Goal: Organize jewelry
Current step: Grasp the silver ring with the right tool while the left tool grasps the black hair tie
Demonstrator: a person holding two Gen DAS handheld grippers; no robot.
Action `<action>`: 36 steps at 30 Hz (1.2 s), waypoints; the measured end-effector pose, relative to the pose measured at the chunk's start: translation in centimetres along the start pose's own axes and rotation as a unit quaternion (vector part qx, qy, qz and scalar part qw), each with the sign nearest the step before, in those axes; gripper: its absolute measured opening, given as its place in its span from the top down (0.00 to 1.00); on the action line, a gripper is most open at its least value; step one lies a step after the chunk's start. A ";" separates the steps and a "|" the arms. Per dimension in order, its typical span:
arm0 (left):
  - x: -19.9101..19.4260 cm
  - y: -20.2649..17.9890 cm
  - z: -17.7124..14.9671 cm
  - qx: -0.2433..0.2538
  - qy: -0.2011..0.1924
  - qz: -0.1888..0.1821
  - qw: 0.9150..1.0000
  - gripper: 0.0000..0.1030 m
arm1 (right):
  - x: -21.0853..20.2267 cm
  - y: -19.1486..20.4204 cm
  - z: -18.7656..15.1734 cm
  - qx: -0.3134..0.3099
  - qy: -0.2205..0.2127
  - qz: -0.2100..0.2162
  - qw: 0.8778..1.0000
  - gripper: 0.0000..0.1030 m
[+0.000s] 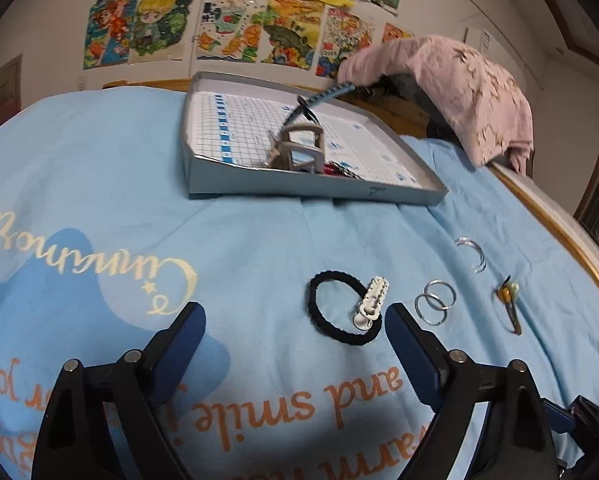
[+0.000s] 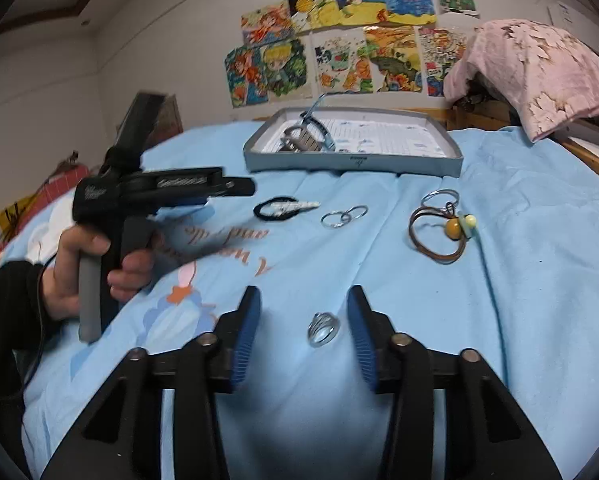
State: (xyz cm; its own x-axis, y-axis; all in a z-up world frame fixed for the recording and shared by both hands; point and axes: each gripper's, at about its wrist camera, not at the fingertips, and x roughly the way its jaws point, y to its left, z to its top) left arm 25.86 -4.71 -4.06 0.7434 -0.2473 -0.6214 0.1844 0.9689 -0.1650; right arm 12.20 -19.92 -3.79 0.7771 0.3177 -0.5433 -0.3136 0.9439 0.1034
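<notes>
A grey tray (image 1: 307,190) (image 2: 351,166) lies on the blue bedspread and holds a grey clasp piece (image 1: 299,148) and a blue strap. My left gripper (image 1: 295,320) is open and empty, just short of a black hair tie (image 1: 319,312) (image 2: 265,212) with a white clip (image 1: 373,300) across it. Two linked silver rings (image 1: 435,300) (image 2: 343,216), a silver bangle (image 1: 473,254) (image 2: 439,196) and a brown cord with a yellow bead (image 1: 507,294) (image 2: 453,228) lie to the right. My right gripper (image 2: 303,312) is open, with a silver wire ring (image 2: 323,328) on the cloth between its fingers.
A pink garment (image 1: 459,80) (image 2: 539,68) hangs over the headboard at the back right. Cartoon posters (image 1: 219,20) cover the wall. The bed's wooden edge (image 1: 571,240) runs along the right. The person's hand holds the left gripper's handle (image 2: 111,216) at the left.
</notes>
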 end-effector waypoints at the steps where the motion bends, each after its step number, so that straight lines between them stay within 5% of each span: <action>1: 0.2 -0.2 -0.1 0.007 0.003 -0.001 1.000 0.17 | 0.1 0.1 -0.1 -0.002 0.005 -0.007 1.000 0.63; 8: 1.7 -1.1 -0.3 0.035 0.030 -0.008 0.999 0.42 | 0.8 0.0 -0.5 0.006 0.040 -0.038 0.998 0.64; 10: 2.0 -1.1 -0.3 0.035 0.038 -0.009 0.999 0.46 | 1.4 0.1 -0.6 0.001 0.052 -0.044 0.998 0.78; 14: 2.8 -1.2 0.0 0.028 0.059 -0.009 0.998 0.53 | 2.4 0.1 -0.9 0.002 0.070 -0.055 0.996 0.82; 22: 3.5 -1.6 -0.8 0.031 0.083 -0.004 0.996 0.91 | 4.0 -0.6 -0.4 0.024 0.082 -0.043 0.995 0.82; 36: 0.4 -2.7 -3.0 0.049 0.071 -0.030 0.996 0.95 | 5.7 -1.2 0.6 0.040 0.075 -0.032 0.996 0.82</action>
State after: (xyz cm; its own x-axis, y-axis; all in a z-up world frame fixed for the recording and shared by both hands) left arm 23.72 -7.46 -6.22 0.6315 -0.2959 -0.7167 0.2926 0.9469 -0.1332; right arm 17.30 -19.21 -6.48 0.7021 0.2446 -0.6687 -0.2170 0.9680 0.1263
